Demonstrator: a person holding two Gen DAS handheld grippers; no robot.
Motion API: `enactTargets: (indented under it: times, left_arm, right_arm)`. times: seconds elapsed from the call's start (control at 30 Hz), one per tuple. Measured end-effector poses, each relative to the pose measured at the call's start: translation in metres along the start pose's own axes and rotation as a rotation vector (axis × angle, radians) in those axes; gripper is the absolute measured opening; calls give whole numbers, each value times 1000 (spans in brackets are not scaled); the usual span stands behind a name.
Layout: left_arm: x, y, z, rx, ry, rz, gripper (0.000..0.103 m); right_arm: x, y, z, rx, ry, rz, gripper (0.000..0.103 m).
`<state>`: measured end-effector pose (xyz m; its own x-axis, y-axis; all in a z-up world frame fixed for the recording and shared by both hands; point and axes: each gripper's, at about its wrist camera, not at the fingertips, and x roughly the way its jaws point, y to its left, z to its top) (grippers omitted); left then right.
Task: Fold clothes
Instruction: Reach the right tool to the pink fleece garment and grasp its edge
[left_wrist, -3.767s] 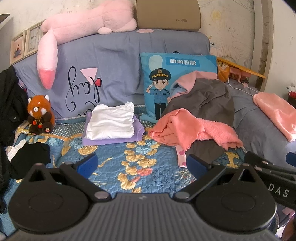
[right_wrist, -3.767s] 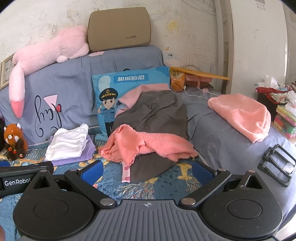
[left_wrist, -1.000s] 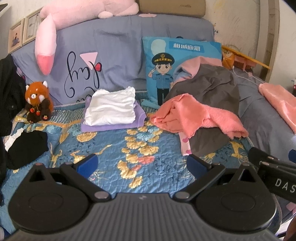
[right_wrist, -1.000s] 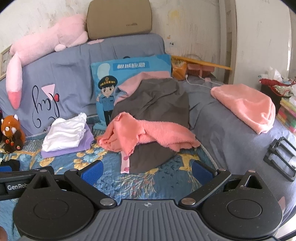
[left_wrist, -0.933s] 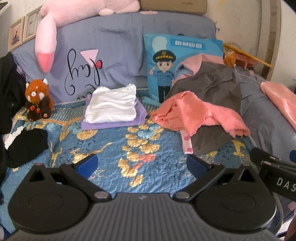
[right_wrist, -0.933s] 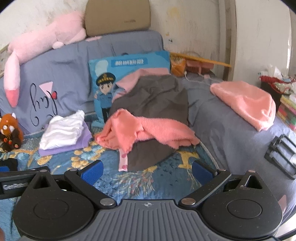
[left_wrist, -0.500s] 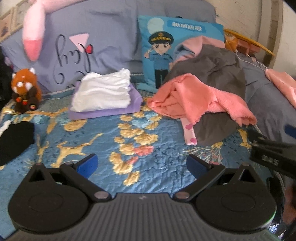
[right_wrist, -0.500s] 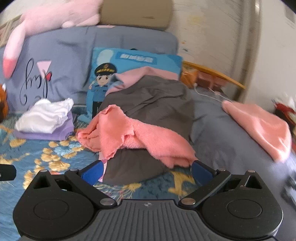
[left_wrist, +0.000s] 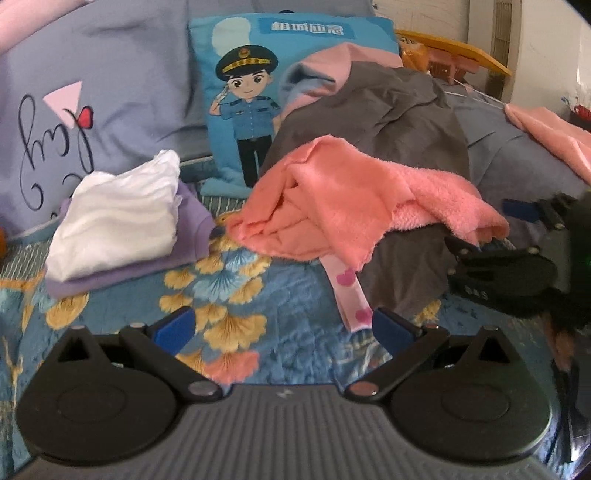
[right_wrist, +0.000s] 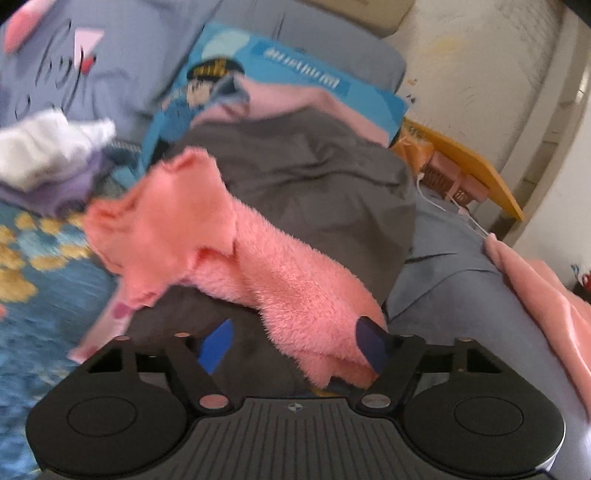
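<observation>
A coral fleece garment (left_wrist: 351, 199) lies crumpled over a grey garment (left_wrist: 388, 110) on the bed. A pink strip with hearts (left_wrist: 347, 291) hangs from under it. My left gripper (left_wrist: 282, 326) is open over the quilt just short of that strip, with nothing between its fingers. My right gripper (right_wrist: 295, 345) is tilted, and its jaws are closing around the fleece's near right end (right_wrist: 317, 332). The right fingertip (right_wrist: 373, 343) touches the pile, while the left fingertip (right_wrist: 218, 347) stands clear over grey cloth. In the left wrist view the right gripper (left_wrist: 498, 266) shows at the fleece's right edge.
A folded white garment (left_wrist: 118, 221) sits on a folded purple one (left_wrist: 129, 269) at the left. Behind the pile leans a blue pillow with a cartoon officer (left_wrist: 258, 110). Another coral garment (right_wrist: 535, 295) lies at the right, on the grey sheet (right_wrist: 461, 295). A blue floral quilt (left_wrist: 258, 295) covers the front.
Both grippers have come down and forward to the clothes pile. The right one has rolled, and its jaws have narrowed around the fleece's end.
</observation>
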<state>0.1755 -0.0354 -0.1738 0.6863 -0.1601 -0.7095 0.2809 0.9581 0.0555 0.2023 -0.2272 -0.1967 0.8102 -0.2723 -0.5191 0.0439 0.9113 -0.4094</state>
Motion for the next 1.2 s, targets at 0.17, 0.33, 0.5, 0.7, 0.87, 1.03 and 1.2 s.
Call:
enactTargets:
  times: [0.17, 0.33, 0.5, 0.7, 0.87, 1.03, 1.2]
  left_arm:
    - [11, 3, -2, 13, 10, 11, 103]
    - [16, 10, -8, -22, 32, 14, 103]
    - [8, 9, -9, -29, 29, 14, 103]
    - [-23, 14, -19, -39, 27, 32, 103]
    - [-69, 39, -36, -58, 6, 79, 103]
    - [-115, 77, -59, -92, 22, 135, 103]
    - [-126, 99, -85, -73, 92, 133, 103]
  right_arm:
    - [23, 9, 3, -50, 43, -23, 5]
    - [1, -6, 5, 111, 31, 36, 4]
    - [-51, -8, 5, 138, -24, 158, 4]
    - [-113, 10, 4, 94, -43, 325, 4]
    - [-164, 48, -6, 2, -22, 486, 4]
    - [-211, 87, -29, -63, 15, 605, 4]
    - [-232, 79, -37, 5, 10, 578, 4]
